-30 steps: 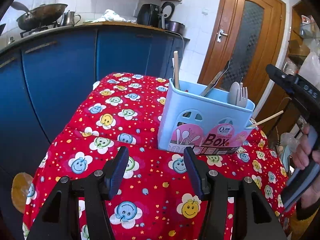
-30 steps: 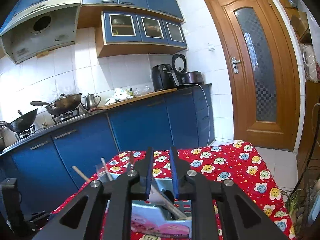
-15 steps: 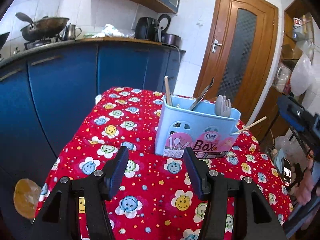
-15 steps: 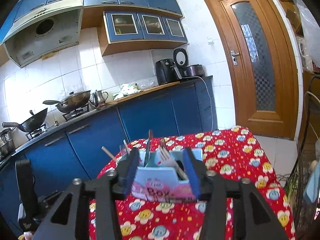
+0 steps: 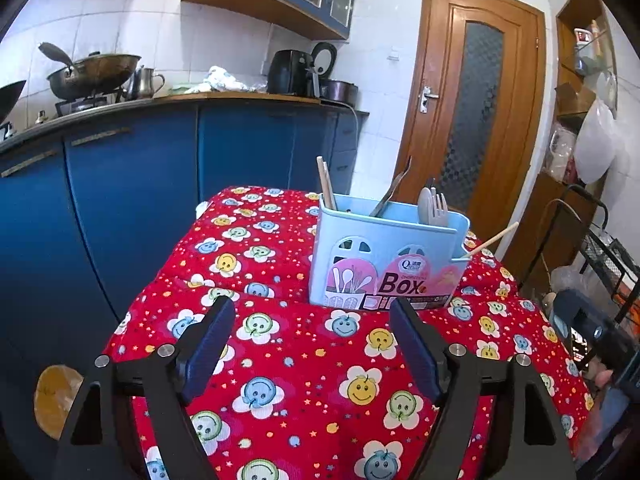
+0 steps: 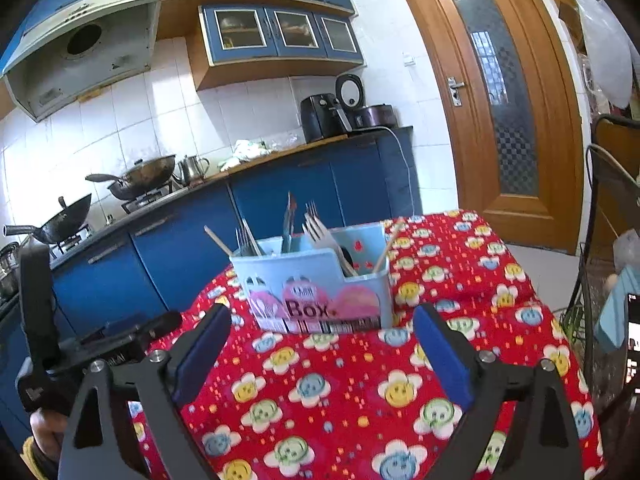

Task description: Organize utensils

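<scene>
Utensils (image 5: 431, 207) stand sorted in the blue box (image 5: 384, 256) at twelve o'clock on the red cloth (image 5: 304, 360), so both the left gripper (image 5: 310, 344) and right gripper (image 6: 320, 350) hang clear, jaws opening wide and empty.

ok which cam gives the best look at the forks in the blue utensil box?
Right wrist. It sees into the blue utensil box from higher up, so a pale fork and metal fork tines show, though slightly blurred. Left wrist is sharper but lower: only one pale fork's tines clear the rim, beside a spoon.
</scene>
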`<state>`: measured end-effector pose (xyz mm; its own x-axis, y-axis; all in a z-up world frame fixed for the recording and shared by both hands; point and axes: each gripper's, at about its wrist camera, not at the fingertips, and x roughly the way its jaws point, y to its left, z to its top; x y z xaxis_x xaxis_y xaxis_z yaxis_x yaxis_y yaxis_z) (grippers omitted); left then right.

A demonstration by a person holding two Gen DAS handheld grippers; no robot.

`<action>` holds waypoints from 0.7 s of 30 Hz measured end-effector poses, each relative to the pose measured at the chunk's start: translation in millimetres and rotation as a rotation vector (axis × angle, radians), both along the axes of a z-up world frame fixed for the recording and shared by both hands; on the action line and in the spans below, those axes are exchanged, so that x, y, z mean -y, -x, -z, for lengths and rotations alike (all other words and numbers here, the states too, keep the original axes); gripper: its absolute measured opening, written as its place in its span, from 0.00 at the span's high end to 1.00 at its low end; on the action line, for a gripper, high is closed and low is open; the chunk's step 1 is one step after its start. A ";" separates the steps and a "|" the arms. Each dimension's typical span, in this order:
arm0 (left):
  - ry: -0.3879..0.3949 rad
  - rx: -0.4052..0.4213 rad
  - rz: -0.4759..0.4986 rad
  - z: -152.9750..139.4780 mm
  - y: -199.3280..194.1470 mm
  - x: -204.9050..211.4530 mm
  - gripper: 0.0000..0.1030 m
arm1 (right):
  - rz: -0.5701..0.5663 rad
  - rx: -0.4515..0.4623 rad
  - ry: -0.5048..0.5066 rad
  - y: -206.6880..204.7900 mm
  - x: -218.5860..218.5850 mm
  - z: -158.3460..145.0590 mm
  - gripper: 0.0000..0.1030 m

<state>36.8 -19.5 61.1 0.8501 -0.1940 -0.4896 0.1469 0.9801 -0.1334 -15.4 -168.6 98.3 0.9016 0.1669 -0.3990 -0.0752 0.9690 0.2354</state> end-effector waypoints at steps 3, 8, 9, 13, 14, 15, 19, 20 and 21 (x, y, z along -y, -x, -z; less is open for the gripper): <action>-0.017 0.019 0.004 5.8 5.1 3.0 0.21 | 0.013 -0.009 0.007 4.6 0.9 10.7 0.01; -0.032 0.027 0.016 19.0 11.5 8.0 0.18 | 0.033 -0.018 0.052 10.5 -3.9 27.0 0.00; -0.036 0.027 0.016 23.0 12.9 8.8 0.16 | 0.035 -0.020 0.060 11.2 -5.0 30.4 0.00; -0.068 0.026 0.001 36.4 17.6 10.3 0.13 | 0.045 -0.029 0.089 16.2 -8.5 44.6 0.00; -0.074 0.026 -0.002 38.4 17.8 10.1 0.13 | 0.043 -0.026 0.087 17.3 -8.4 47.0 0.00; -0.081 0.026 -0.008 41.4 18.6 9.5 0.12 | 0.046 -0.026 0.085 18.3 -8.5 48.9 0.00; -0.070 0.036 -0.021 47.9 22.8 4.4 0.12 | 0.062 -0.003 0.080 22.8 -8.3 51.8 0.00; -0.064 0.036 -0.020 48.8 23.4 4.0 0.12 | 0.066 0.009 0.082 25.0 -8.9 51.8 0.00; -0.055 0.039 -0.020 49.8 24.6 3.1 0.12 | 0.063 0.019 0.083 26.7 -10.1 51.5 0.00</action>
